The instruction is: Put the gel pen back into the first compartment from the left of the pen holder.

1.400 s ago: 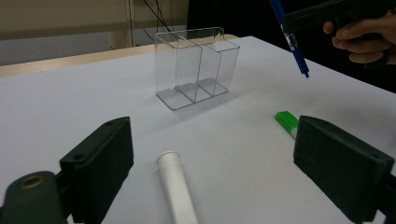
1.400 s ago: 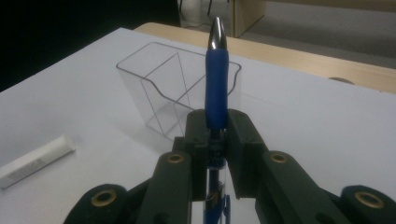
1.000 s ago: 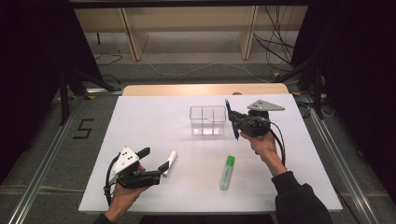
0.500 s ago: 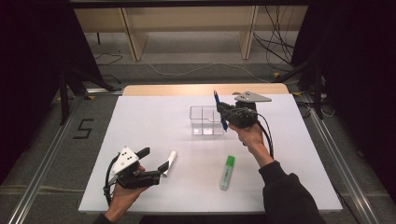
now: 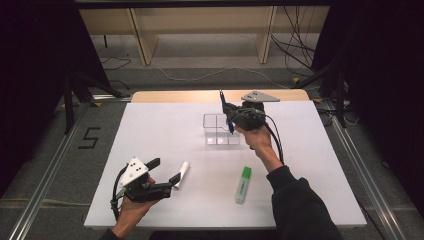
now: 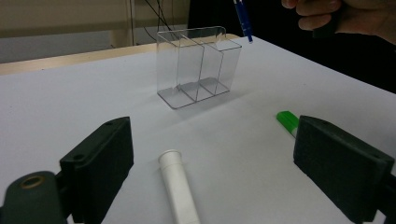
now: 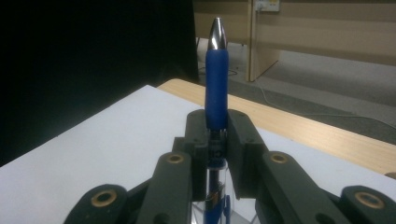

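Observation:
My right gripper (image 5: 230, 115) is shut on a blue pen (image 5: 222, 100) and holds it upright in the air, silver tip up (image 7: 216, 88). The pen's lower end (image 6: 243, 21) hangs just above the right end of a clear divided box (image 5: 220, 131) at the table's middle back. Near the front left edge my left gripper (image 5: 164, 171) stands open and low. A white tube (image 6: 180, 191) lies on the table between its wide-spread jaws, touching neither. A green marker (image 5: 243, 184) lies at the front, right of centre.
The white tabletop (image 5: 310, 165) has free room at the left back and at the right side. A wooden strip (image 5: 170, 96) edges the far side. The person's right forearm and dark sleeve (image 5: 295, 200) reach in from the bottom right.
My right gripper has carried the blue pen leftward and a little up, from right of the clear box to over its right end. The left gripper and the white tube have stayed put.

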Demonstrator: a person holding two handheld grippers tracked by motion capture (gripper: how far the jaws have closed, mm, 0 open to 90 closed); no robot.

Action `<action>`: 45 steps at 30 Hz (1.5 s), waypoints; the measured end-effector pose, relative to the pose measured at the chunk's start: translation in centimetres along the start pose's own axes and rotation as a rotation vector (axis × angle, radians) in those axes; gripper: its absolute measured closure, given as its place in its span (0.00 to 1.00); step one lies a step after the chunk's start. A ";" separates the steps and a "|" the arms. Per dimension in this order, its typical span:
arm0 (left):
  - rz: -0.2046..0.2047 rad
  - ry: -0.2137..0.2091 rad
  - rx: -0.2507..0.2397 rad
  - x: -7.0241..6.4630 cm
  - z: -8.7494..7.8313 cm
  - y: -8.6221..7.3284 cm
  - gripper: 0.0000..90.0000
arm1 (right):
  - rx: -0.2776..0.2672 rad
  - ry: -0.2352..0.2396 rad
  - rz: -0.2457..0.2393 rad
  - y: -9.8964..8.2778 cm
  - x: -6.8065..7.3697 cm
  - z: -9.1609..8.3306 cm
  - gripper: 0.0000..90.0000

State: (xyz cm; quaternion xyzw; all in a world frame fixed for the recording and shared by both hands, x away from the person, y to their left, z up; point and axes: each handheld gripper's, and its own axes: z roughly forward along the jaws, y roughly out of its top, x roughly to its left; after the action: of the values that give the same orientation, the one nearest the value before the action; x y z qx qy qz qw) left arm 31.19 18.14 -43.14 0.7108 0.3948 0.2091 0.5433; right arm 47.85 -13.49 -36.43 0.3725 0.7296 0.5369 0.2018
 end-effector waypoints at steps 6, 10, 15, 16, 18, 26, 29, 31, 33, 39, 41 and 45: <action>-0.001 -0.001 -0.002 0.0 0.0 0.0 0.13 | -0.007 0.002 -0.002 0.4 0.5 1.1 0.89; 0.003 -0.002 -0.002 0.0 0.0 0.0 0.13 | -0.002 -0.005 -0.009 0.6 0.8 1.7 0.89; -0.002 -0.002 -0.003 0.0 -0.1 0.0 0.13 | -0.006 -0.011 -0.006 0.9 1.0 2.5 0.89; -0.007 -0.001 -0.007 -0.1 0.0 0.0 0.13 | -0.008 -0.011 -0.006 0.9 1.1 2.7 0.89; -0.002 -0.002 -0.003 0.0 -0.1 0.0 0.13 | -0.008 -0.016 -0.011 1.0 1.1 3.0 0.89; -0.002 -0.002 -0.003 0.0 -0.1 0.0 0.13 | -0.010 -0.033 -0.008 1.3 1.6 4.1 0.89; -0.007 0.002 -0.006 -0.1 0.0 0.0 0.13 | -0.010 -0.041 -0.006 1.4 1.8 4.7 0.89; -0.008 0.003 -0.005 0.0 0.0 0.0 0.13 | -0.006 -0.047 -0.011 1.6 2.0 5.0 0.89; -0.009 0.003 -0.003 0.0 0.0 0.0 0.13 | -0.012 -0.050 -0.019 1.9 2.3 5.3 0.89; -0.008 0.006 -0.001 0.0 -0.1 0.0 0.13 | -0.027 -0.062 -0.045 2.7 3.0 6.0 0.89; -0.010 0.005 -0.001 0.0 -0.1 0.0 0.13 | -0.023 -0.066 -0.043 2.6 3.0 6.3 0.89; -0.010 0.007 0.000 0.0 0.0 0.0 0.13 | -0.006 -0.074 -0.037 2.1 3.0 7.0 0.89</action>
State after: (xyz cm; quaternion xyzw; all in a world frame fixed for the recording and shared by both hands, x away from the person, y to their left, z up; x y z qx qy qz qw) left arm 31.19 18.19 -43.12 0.7080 0.4003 0.2087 0.5430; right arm 51.52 -6.49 -36.51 0.3777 0.7269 0.5211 0.2395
